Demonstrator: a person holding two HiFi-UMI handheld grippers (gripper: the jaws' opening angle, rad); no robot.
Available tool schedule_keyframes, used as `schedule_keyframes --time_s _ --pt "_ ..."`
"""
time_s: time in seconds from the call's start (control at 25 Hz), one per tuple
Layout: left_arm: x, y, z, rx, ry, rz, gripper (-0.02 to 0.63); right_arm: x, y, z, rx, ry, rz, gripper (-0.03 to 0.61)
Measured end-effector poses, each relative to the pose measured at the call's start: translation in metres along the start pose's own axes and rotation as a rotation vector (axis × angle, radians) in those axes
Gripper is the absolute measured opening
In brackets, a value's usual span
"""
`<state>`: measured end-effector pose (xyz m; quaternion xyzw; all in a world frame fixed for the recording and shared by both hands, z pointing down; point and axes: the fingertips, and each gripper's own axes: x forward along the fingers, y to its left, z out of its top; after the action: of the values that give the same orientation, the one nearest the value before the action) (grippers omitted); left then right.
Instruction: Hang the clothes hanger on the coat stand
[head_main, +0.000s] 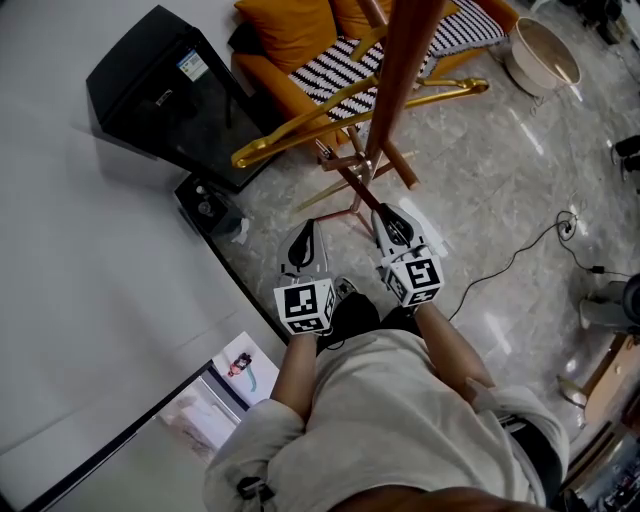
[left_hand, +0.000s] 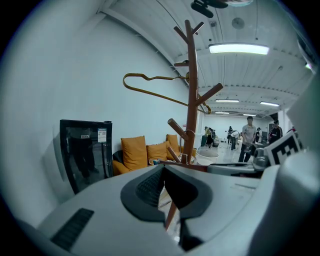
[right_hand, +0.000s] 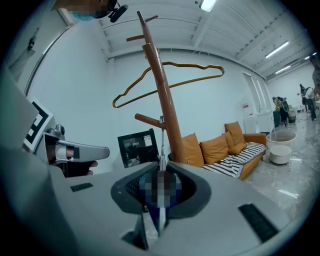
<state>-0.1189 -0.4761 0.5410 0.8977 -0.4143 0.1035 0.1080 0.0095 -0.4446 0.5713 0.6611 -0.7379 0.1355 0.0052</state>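
Golden hanger (head_main: 290, 138) hangs tilted on the stand (head_main: 410, 60), thin and curved. Left gripper (head_main: 305, 240) and right gripper (head_main: 395, 222) both closed, empty, held low.

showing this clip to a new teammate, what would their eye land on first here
The tall wooden coat stand rises mid-frame toward the head camera, a gold clothes hanger hung across its pegs. Behind it sits an orange sofa, beside a black glass-door cabinet by the white wall. Near the stand's foot, the left hand-held gripper and right hand-held gripper point toward it.
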Motion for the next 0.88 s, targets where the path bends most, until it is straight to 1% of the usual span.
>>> schedule_keyframes --time_s 0.2,0.56,0.88 --pt "-0.001 -0.001 -0.002 -0.005 0.002 0.004 0.011 0.001 -0.003 -0.007 -0.027 0.01 -0.006 0.054" --pt "-0.003 -0.006 -0.001 -0.008 0.003 0.01 0.011 0.003 -0.008 -0.005 -0.081 0.016 0.0 0.054" --pt "-0.012 -0.013 -0.005 -0.016 0.001 0.027 0.011 0.003 -0.004 -0.009 -0.163 0.065 0.043 0.057"
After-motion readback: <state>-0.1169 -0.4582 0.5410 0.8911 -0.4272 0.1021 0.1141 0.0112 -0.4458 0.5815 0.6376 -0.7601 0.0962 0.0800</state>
